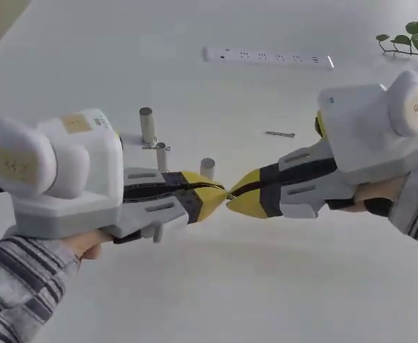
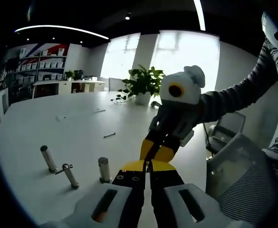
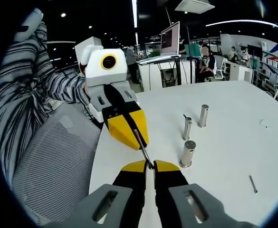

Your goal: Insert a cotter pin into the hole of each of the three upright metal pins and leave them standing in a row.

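Two forearms in striped sleeves (image 1: 12, 286) reach in level from either side, above the white table (image 1: 266, 286). They bring the left gripper (image 1: 216, 196) and right gripper (image 1: 239, 201) nose to nose, just in front of the three upright metal pins (image 1: 161, 156). Each gripper's jaws are pinched narrow on one end of a thin cotter pin (image 3: 141, 147), held in the air between the tips.

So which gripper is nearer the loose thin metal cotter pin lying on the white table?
Right. The loose cotter pin lies beyond the right gripper; the left gripper, meeting it tip to tip on a second cotter pin, sits farther off.
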Action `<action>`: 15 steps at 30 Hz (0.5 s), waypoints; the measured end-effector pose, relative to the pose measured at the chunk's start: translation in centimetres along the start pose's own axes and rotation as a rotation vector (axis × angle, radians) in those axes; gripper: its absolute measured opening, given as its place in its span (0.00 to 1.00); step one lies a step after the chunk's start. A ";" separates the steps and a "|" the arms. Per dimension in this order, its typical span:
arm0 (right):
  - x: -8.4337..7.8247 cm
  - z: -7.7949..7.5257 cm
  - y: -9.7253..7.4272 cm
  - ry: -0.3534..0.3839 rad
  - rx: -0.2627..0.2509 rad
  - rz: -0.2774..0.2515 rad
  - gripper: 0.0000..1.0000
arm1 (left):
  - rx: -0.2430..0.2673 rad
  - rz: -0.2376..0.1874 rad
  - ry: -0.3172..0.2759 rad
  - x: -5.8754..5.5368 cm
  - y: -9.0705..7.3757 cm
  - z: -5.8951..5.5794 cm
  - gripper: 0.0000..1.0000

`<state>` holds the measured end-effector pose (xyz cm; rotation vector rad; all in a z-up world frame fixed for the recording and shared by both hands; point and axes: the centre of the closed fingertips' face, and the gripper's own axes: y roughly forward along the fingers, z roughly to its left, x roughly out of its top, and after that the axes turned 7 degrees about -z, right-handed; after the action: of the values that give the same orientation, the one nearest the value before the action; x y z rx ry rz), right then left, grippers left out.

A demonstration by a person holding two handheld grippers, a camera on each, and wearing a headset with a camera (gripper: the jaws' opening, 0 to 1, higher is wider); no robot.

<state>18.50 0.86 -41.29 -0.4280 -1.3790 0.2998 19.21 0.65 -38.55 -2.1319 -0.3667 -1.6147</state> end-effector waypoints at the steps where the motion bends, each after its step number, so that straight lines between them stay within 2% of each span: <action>1: 0.0 0.0 0.0 -0.007 0.000 0.004 0.00 | 0.000 0.000 -0.002 0.0 0.0 0.0 0.00; 4: 0.1 0.0 0.0 -0.030 -0.004 0.017 0.00 | 0.003 0.003 -0.027 -0.2 -0.2 0.2 0.00; 6: 0.3 0.0 0.0 -0.050 -0.007 0.023 0.00 | 0.005 0.005 -0.023 -0.3 -0.3 0.2 0.00; 15: 0.5 -0.4 0.0 -0.219 -0.018 0.089 0.00 | 0.023 0.008 -0.020 -0.6 -0.5 0.5 0.00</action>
<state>18.96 1.09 -40.89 -0.4838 -1.5797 0.4173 19.20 1.37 -39.14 -2.1312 -0.3816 -1.5781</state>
